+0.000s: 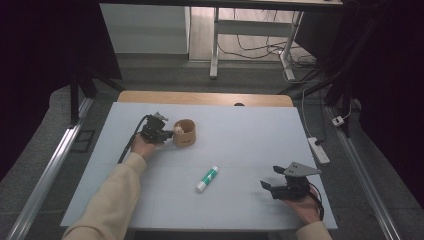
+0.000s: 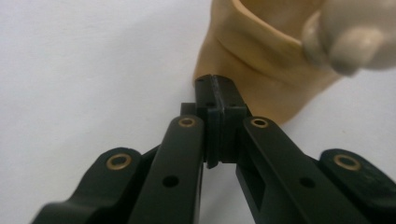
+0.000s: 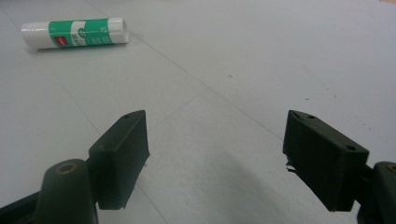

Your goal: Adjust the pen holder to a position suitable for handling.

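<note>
Cup touching left gripper, jaws pressed together; right gripper jaws spread near table edge

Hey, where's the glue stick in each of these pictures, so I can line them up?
High view: the glue stick lies near the middle of the white mat, slanted, between the two hands.
Left gripper view: not in it; the tan cup is right past the closed jaws.
Right gripper view: upper left corner, lying on its side, well beyond the open jaws.
Shared landmark: the white mat, under everything in all three.
</note>
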Motion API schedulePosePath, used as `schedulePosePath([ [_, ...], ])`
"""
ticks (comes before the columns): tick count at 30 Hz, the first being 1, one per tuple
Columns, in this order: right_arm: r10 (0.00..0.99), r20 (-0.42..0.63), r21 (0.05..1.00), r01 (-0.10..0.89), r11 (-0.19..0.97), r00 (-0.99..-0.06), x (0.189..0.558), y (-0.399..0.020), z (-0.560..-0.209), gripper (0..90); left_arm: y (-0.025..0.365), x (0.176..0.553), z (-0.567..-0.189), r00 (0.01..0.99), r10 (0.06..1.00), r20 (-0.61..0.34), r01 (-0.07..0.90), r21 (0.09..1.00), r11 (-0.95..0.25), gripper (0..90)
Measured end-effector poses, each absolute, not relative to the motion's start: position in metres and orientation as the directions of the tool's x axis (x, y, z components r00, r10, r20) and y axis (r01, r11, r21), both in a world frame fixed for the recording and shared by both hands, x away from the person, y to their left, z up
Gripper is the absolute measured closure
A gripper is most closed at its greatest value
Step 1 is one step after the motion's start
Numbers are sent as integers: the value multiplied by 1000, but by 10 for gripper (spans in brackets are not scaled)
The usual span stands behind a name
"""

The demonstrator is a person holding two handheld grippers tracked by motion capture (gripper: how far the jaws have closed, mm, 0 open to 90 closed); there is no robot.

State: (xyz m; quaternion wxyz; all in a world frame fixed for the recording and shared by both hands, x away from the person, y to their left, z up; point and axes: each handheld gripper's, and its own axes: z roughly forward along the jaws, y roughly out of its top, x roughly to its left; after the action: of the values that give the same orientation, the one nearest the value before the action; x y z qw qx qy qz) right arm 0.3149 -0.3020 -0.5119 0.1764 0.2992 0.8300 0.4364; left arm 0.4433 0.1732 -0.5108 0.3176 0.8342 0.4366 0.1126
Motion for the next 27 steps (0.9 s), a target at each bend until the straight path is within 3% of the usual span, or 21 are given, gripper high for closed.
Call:
schedulePosePath([
  [27,650,-33,828,343,443,-759,315,-302,-512,222,138,436,-509,689,719,-88,590,646,-485,886],
])
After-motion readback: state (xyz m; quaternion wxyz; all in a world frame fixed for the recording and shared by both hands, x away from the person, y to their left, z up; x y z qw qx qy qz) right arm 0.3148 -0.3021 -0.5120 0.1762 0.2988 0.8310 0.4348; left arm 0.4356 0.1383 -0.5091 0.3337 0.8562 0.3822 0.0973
